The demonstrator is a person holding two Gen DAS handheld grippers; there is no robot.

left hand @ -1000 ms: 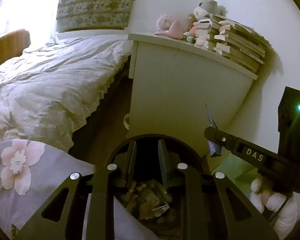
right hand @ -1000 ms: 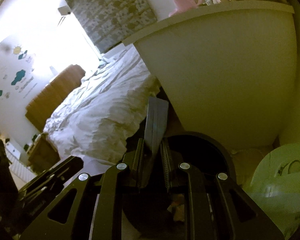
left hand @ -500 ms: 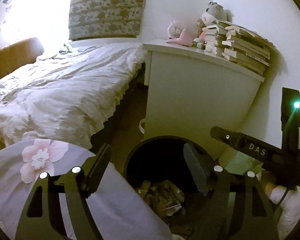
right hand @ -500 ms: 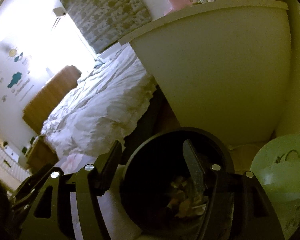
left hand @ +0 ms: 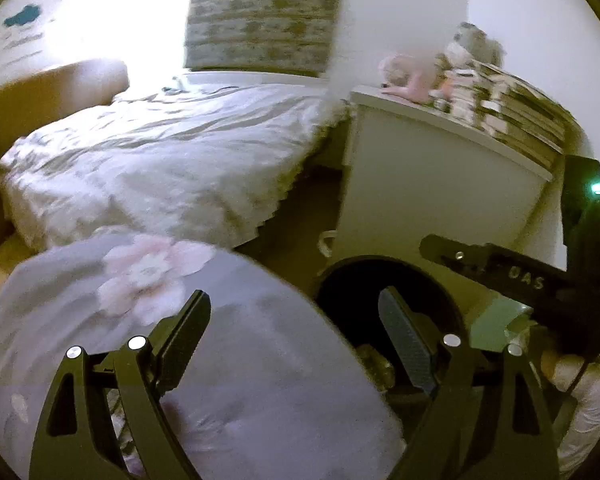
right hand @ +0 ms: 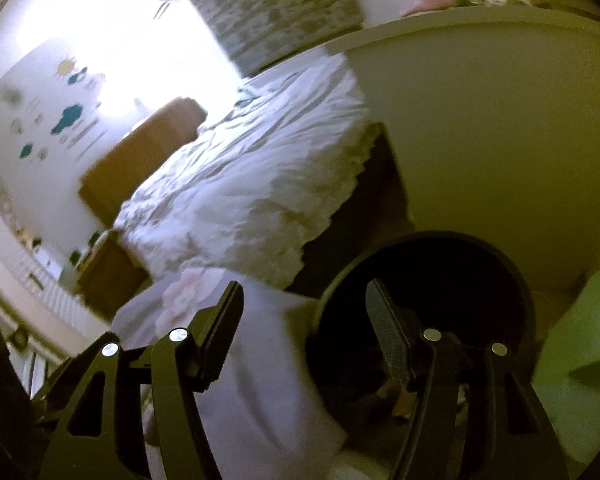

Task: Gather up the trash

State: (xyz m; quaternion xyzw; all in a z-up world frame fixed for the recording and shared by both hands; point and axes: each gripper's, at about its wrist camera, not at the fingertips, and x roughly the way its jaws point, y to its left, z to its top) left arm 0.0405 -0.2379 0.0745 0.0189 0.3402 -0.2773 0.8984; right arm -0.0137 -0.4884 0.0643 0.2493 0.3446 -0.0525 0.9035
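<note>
A round black trash bin (left hand: 340, 280) stands on the floor by a white cabinet; it also shows in the right wrist view (right hand: 516, 280). Crumpled wrappers (left hand: 374, 362) lie inside it, dim in the right wrist view (right hand: 388, 390). My left gripper (left hand: 292, 328) is open and empty, above the bin's left edge and a floral cushion. My right gripper (right hand: 304, 312) is open and empty, at the bin's left rim. The right gripper's black body (left hand: 516, 276) shows at the right of the left wrist view.
A grey cushion with a pink flower (left hand: 148, 272) lies left of the bin. A bed with white bedding (left hand: 160, 160) is behind. The white cabinet (left hand: 428, 184) carries stacked books (left hand: 512, 108) and soft toys. A green bag (right hand: 580, 344) sits right of the bin.
Both grippers opened: the right one let go of a flat dark wrapper over the bin. Both have since swung left, so the bin sits further right in each view.
</note>
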